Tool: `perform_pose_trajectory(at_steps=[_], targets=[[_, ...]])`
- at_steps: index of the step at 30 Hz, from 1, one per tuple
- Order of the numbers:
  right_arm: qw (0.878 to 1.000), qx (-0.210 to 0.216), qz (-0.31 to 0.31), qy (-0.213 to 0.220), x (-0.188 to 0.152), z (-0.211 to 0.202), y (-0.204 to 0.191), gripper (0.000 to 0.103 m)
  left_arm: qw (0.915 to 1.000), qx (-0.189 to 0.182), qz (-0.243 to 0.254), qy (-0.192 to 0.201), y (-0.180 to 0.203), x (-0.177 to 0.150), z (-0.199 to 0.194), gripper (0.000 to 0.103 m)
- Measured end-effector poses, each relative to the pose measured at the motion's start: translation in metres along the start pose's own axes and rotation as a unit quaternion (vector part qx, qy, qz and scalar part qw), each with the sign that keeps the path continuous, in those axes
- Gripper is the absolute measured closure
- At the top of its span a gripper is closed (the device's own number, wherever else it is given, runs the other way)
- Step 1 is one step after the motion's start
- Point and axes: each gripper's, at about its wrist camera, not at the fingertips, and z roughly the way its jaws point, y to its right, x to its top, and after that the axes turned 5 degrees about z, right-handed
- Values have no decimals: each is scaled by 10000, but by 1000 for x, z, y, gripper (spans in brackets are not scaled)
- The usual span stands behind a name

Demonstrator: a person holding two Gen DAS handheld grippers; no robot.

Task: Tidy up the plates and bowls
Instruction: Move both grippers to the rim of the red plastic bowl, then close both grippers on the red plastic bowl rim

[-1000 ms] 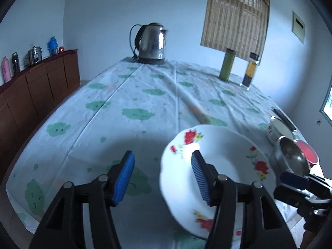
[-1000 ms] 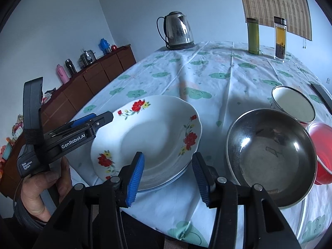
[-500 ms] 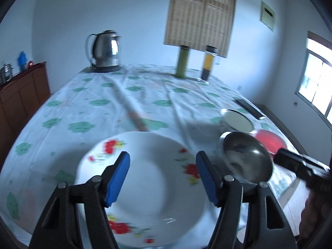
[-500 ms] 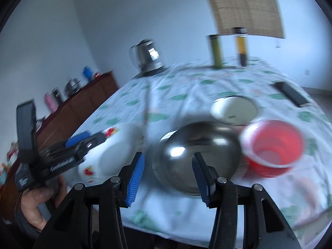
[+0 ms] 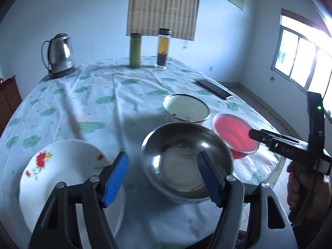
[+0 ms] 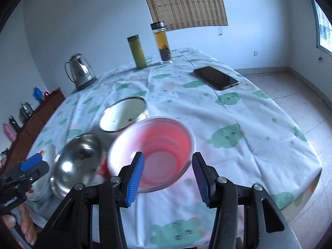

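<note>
A white floral plate [image 5: 62,166] lies at the near left of the table. To its right stand a steel bowl [image 5: 186,159], a white enamel bowl [image 5: 185,108] behind it and a red plastic bowl [image 5: 234,132]. My left gripper [image 5: 162,166] hovers open in front of the steel bowl, holding nothing. My right gripper [image 6: 168,166] is open just above the red bowl [image 6: 164,145], its pads clear of the rim. The steel bowl [image 6: 76,161] and the left gripper [image 6: 33,166] show at the left of the right wrist view.
A kettle [image 5: 60,54], a green flask [image 5: 135,49] and a glass tea bottle [image 5: 164,47] stand at the far end. A phone [image 6: 215,77] lies on the right side of the tablecloth [image 6: 238,114]. A wooden sideboard [image 6: 31,122] runs along the left wall.
Both grippers swung to the right. The left went from over the floral plate to the steel bowl and its jaws widened. The right went from the steel bowl to the red bowl.
</note>
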Motion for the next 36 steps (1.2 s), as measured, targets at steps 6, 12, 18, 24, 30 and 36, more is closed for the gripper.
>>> perform_pose_trajectory(at_steps=[6,12,18,24,30,36], targets=[[9998,31,-22,-190,4,15,6,53,9991,-262,261,-199,23,18,16,33],[9996,130,77,-225,5,16,14,54,9935,-879,350,-631,43,51,38,33],[9992,233,142,-278,3,18,20,60,9847,-1234,433,-1150,61,74,68,35],[9989,305,143,-313,1,19,25,64,9795,-1144,560,-1560,74,78,92,57],[9984,404,190,-332,0,22,28,67,9763,-1072,684,-1752,82,78,106,71],[9982,465,196,-333,-1,22,28,67,9761,-1049,697,-1772,83,78,108,71]])
